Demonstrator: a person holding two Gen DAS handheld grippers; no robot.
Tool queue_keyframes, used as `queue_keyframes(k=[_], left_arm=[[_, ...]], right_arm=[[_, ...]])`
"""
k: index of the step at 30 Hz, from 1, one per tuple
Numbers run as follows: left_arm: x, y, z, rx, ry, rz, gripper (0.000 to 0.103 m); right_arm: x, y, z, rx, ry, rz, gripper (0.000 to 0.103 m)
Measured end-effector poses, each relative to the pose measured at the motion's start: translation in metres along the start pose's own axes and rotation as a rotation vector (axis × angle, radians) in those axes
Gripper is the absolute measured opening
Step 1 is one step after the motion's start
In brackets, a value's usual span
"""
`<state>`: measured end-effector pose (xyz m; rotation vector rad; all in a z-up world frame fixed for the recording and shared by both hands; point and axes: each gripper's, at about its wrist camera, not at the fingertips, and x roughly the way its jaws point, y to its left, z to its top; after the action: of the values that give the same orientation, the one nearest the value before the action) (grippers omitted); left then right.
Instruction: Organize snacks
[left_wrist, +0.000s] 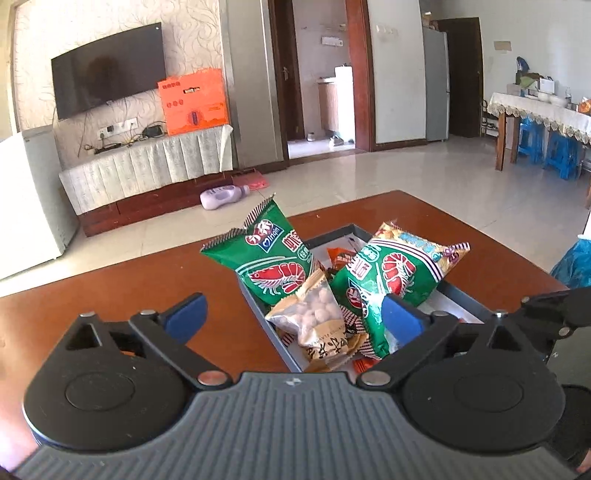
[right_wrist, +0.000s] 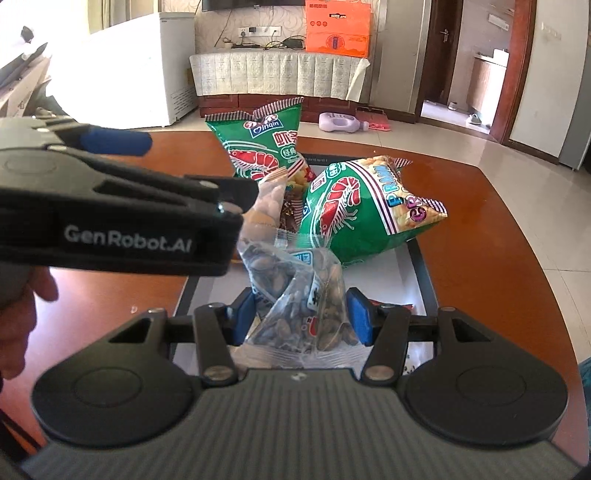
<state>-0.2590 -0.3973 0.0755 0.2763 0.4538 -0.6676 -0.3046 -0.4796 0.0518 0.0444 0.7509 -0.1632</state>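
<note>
R gripper (right_wrist: 301, 317): clamped on clear seed pkt (right_wrist: 306, 310), over tray (right_wrist: 423, 266)
L gripper (left_wrist: 293, 314): released, holds nothing, above tray's near end
Prawn cracker bags (left_wrist: 271, 258): 2, in tray

The left tongs (right_wrist: 110, 192) hide part of the peanut packet (right_wrist: 271, 195); small wrappers beneath unreadable.

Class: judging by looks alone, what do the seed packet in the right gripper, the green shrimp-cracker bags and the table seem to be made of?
Seed packet: thin clear plastic film; the seeds show through and it crinkles. Shrimp-cracker bags: glossy printed plastic film with crimped, zigzag-cut ends. Table: probably lacquered wood or veneer; reddish brown and shiny enough to reflect light.
</note>
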Motion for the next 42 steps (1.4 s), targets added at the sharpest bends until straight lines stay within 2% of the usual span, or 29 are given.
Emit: queue_keyframes(k=[6, 12, 14, 17, 20, 21, 24, 30, 34, 37, 39, 42], left_arm=[[0.000, 0.004, 0.000, -0.003, 0.041, 0.067, 0.103], [-0.017, 0.026, -0.003, -0.080, -0.036, 0.191, 0.103], [-0.025, 0.033, -0.004, -0.094, -0.037, 0.218, 0.103], [-0.034, 0.046, -0.007, -0.140, -0.028, 0.220, 0.103], [-0.038, 0.056, -0.010, -0.235, 0.072, 0.153, 0.103], [-0.039, 0.054, -0.012, -0.252, 0.103, 0.152, 0.103], [-0.047, 0.039, -0.019, -0.216, 0.155, 0.177, 0.103], [-0.073, 0.007, -0.032, -0.154, 0.134, 0.174, 0.103], [-0.086, -0.004, -0.032, -0.182, 0.100, 0.155, 0.103], [-0.098, -0.014, -0.029, -0.171, 0.060, 0.202, 0.103], [-0.106, -0.022, -0.027, -0.143, 0.040, 0.215, 0.103], [-0.118, -0.030, -0.026, -0.114, 0.012, 0.170, 0.103]], right_arm=[[-0.001, -0.007, -0.001, 0.039, 0.014, -0.005, 0.059], [-0.005, -0.005, -0.001, 0.023, 0.027, 0.006, 0.061], [-0.008, -0.006, -0.003, 0.014, 0.024, 0.004, 0.062], [-0.012, -0.009, -0.005, 0.029, 0.025, 0.012, 0.063], [-0.017, -0.010, -0.006, 0.044, 0.022, 0.024, 0.063], [-0.019, -0.010, -0.007, 0.047, 0.018, 0.023, 0.063], [-0.022, -0.010, -0.009, 0.056, 0.019, 0.015, 0.063], [-0.046, -0.015, -0.021, 0.096, -0.015, -0.007, 0.063], [-0.074, -0.025, -0.026, 0.185, -0.108, -0.029, 0.063], [-0.092, -0.027, -0.032, 0.251, -0.152, -0.058, 0.065], [-0.103, -0.026, -0.036, 0.277, -0.181, -0.079, 0.072], [-0.117, -0.024, -0.041, 0.280, -0.214, -0.115, 0.072]])
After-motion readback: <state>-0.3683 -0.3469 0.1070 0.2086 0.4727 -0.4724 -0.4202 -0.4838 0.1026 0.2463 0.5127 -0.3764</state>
